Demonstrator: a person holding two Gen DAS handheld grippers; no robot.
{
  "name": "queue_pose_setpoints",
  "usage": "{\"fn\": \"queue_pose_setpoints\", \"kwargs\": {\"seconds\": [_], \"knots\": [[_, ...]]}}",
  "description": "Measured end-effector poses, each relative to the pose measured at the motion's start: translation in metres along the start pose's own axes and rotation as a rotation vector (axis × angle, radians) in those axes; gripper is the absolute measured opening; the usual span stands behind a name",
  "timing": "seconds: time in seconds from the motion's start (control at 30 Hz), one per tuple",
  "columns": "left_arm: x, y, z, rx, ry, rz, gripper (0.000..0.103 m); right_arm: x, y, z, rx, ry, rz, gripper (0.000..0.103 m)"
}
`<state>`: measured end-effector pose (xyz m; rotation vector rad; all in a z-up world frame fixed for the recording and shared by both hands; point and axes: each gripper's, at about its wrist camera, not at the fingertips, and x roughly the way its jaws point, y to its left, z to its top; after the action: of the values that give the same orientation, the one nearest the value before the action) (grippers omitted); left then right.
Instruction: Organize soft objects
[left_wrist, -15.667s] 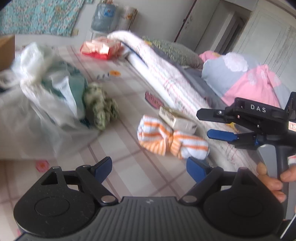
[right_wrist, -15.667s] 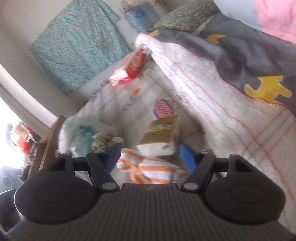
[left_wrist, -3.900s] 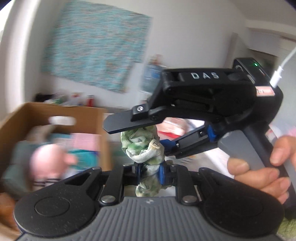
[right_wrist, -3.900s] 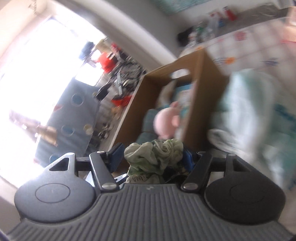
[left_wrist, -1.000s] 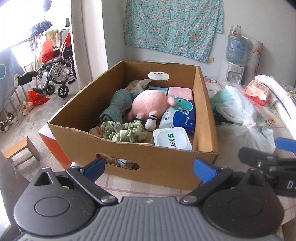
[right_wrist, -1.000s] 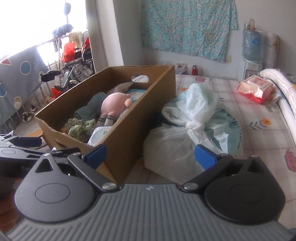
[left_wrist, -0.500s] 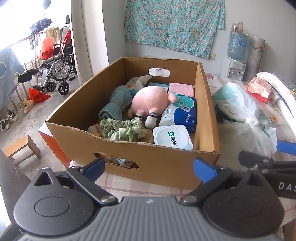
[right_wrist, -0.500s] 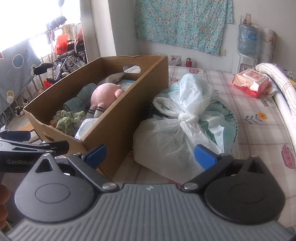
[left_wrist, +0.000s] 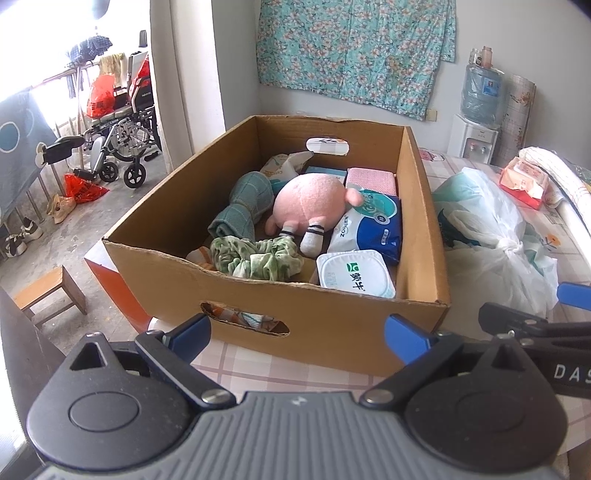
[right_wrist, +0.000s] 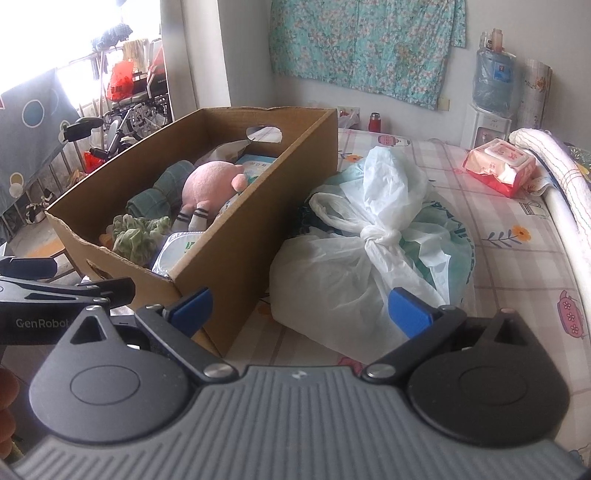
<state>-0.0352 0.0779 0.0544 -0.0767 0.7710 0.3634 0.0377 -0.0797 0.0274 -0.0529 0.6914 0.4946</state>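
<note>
**Box packed on the checked bed sheet**

Both the left tool (left_wrist: 297, 328) and right tool (right_wrist: 300, 304) are spread and empty. The green scrunchie (left_wrist: 258, 258) lies in the cardboard box (left_wrist: 332, 321), beside the pink plush toy (left_wrist: 310, 206). Only the right view shows a red flask (right_wrist: 374, 122) behind the knotted plastic bag (right_wrist: 354, 266).

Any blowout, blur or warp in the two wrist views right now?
Left wrist: sharp, no motion blur; balcony window overexposed; fisheye bends the pillar. Right wrist: window blown out too, cardboard box and plastic bag crisp; edges curve.
</note>
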Motion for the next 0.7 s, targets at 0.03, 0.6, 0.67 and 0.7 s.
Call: {"fn": "queue_pose_setpoints", "kwargs": {"seconds": [0.03, 0.6, 0.67, 0.7], "knots": [[0.0002, 0.0008, 0.0, -0.001, 0.0, 0.001, 0.1, 0.0004, 0.0007, 0.0005, -0.001, 0.003, 0.001, 0.102], [0.0016, 0.0036, -0.0013, -0.003, 0.005, 0.004, 0.1, 0.0035, 0.0052, 0.0025, -0.017, 0.018, -0.009, 0.102], [0.0021, 0.0049, -0.0029, -0.008, 0.008, 0.004, 0.099, 0.0034, 0.0053, 0.0024, -0.017, 0.018, -0.009, 0.102], [0.002, 0.0047, -0.0033, -0.011, 0.009, 0.005, 0.099, 0.0034, 0.0054, 0.0024, -0.018, 0.018, -0.008, 0.102]]}}
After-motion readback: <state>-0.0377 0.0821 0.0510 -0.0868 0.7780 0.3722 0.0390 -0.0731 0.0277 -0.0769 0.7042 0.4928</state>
